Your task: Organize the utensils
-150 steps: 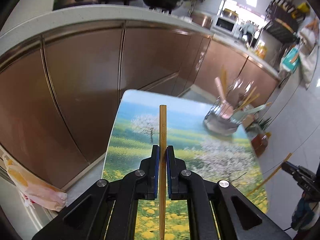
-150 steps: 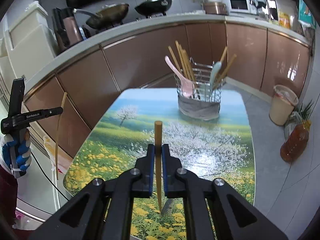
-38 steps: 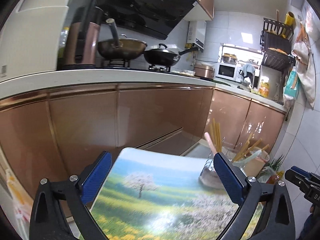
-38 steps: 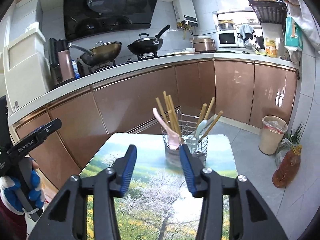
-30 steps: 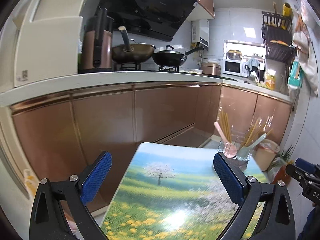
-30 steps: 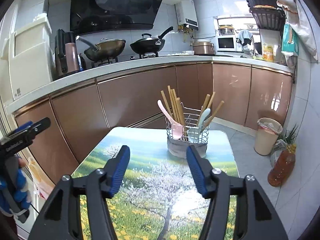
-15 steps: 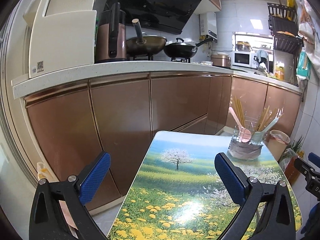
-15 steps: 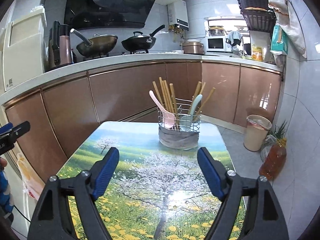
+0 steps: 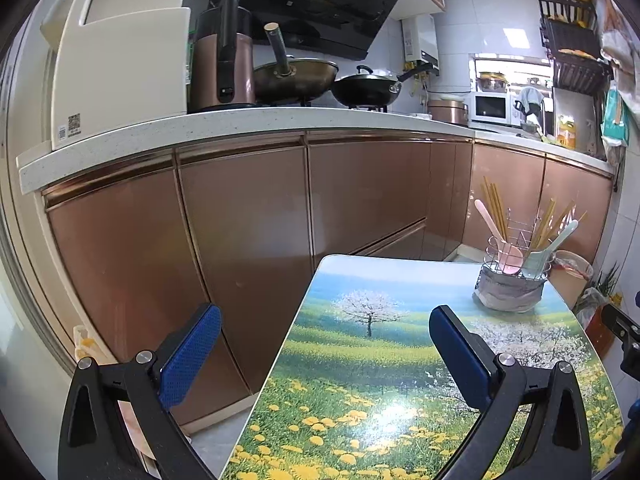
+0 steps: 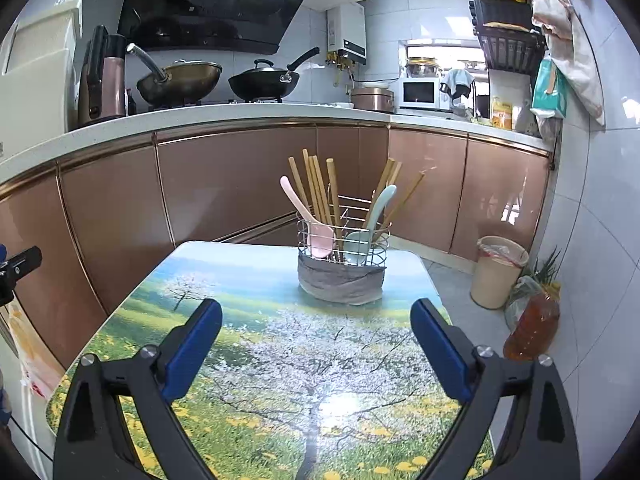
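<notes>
The left tool [image 9: 325,350] and right tool [image 10: 316,344], black with blue dimpled pads, are spread wide and grasp nothing. Beyond them lies the glossy desk [image 10: 280,360] printed with a flowering meadow. At its far end, frame centre, the round wire utensil holder [image 10: 341,264], grey cloth around its base, holds wooden chopsticks [image 10: 318,188], a pink spoon [image 10: 308,220] and a pale blue spoon [image 10: 366,232].

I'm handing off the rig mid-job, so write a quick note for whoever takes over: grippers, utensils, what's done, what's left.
Left gripper: jaws wide open, empty, held above the table's left edge.
Right gripper: jaws wide open, empty, facing the holder.
Wire utensil holder stands upright at the far end of the table. In it: chopsticks, pink spoon, pale blue spoon.
Done: every utensil in view is in the holder.
Left: no loose utensils visible on the table; check out of frame before finishing.
</notes>
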